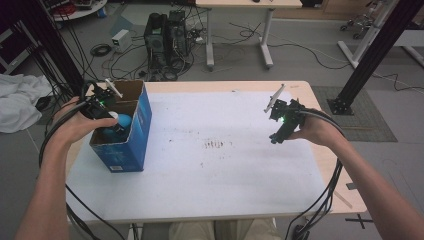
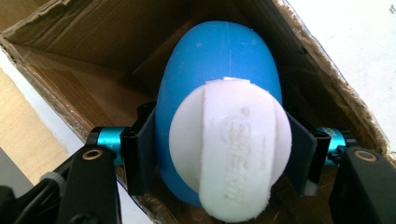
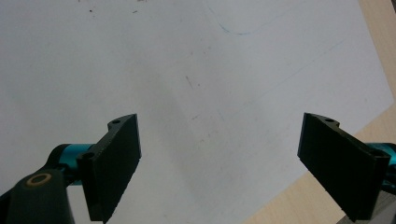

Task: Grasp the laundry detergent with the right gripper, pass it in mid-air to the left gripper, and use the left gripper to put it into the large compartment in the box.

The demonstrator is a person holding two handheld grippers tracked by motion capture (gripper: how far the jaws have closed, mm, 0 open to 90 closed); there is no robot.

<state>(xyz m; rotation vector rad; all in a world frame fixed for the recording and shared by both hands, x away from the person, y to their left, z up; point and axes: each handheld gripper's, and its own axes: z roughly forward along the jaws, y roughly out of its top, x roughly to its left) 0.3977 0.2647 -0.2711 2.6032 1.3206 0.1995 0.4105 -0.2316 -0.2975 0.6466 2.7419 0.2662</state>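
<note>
A blue egg-shaped object (image 2: 219, 79) with a round white cap (image 2: 231, 154) sits between the jaws of my left gripper (image 2: 222, 147), whose pads press on its two sides. It hangs inside the open top of a blue cardboard box (image 1: 137, 132) with brown inner walls (image 2: 70, 60), at the table's left edge. From above, the left gripper (image 1: 111, 120) reaches into the box with the blue object (image 1: 124, 120) just visible. My right gripper (image 1: 276, 134) hovers over the right part of the white sheet (image 3: 187, 70). Its jaws stand wide apart (image 3: 219, 163) with nothing between them.
A white sheet (image 1: 210, 165) covers most of the wooden table (image 1: 320, 100), with small brown specks (image 1: 216, 145) near its middle. Cables trail from both grippers off the near edge. Computer cases (image 1: 165, 35) and black frame posts (image 1: 372, 50) stand beyond the table.
</note>
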